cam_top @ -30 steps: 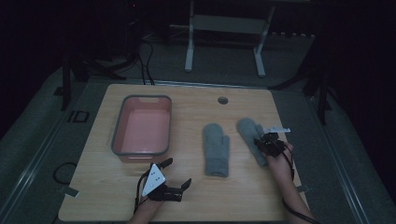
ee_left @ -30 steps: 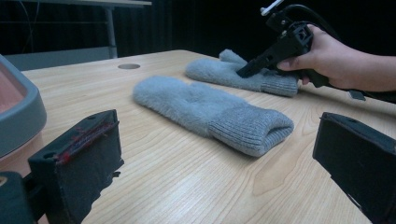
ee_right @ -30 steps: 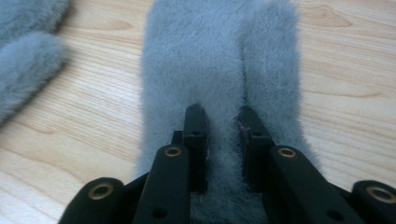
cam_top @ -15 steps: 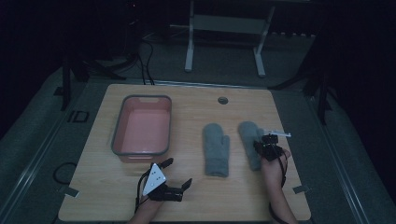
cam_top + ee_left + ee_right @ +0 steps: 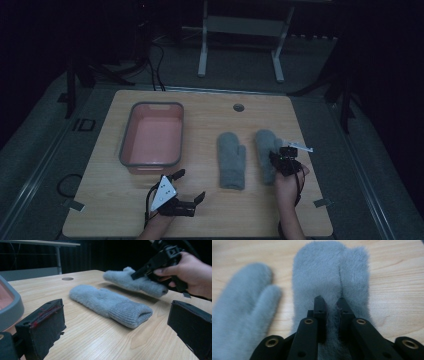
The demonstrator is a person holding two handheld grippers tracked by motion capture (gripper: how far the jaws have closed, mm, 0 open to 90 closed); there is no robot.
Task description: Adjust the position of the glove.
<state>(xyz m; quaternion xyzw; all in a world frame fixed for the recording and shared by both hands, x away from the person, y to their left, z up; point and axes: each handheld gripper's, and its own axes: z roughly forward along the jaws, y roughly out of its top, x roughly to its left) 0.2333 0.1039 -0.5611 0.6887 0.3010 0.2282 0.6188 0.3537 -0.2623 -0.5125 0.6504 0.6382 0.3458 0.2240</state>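
Note:
Two grey mittens are at the table's right half. The left mitten (image 5: 231, 160) (image 5: 110, 303) (image 5: 242, 302) lies flat on the wood. My right gripper (image 5: 278, 159) (image 5: 330, 301) is shut on the cuff end of the right mitten (image 5: 264, 142) (image 5: 329, 270). In the left gripper view that right mitten (image 5: 130, 281) hangs a little above the table with a shadow under it. My left gripper (image 5: 189, 185) rests open near the front edge, its jaws wide apart with nothing between them, pointing toward the mittens.
A pink tub (image 5: 127, 137) with a grey rim stands empty at the table's left, just behind my left gripper. A round cable hole (image 5: 238, 107) sits near the far edge. Bare wood lies in front of the mittens.
My right hand and forearm have swung slightly left, carrying the gripped mitten's cuff with them. The left gripper and the other mitten have stayed still.

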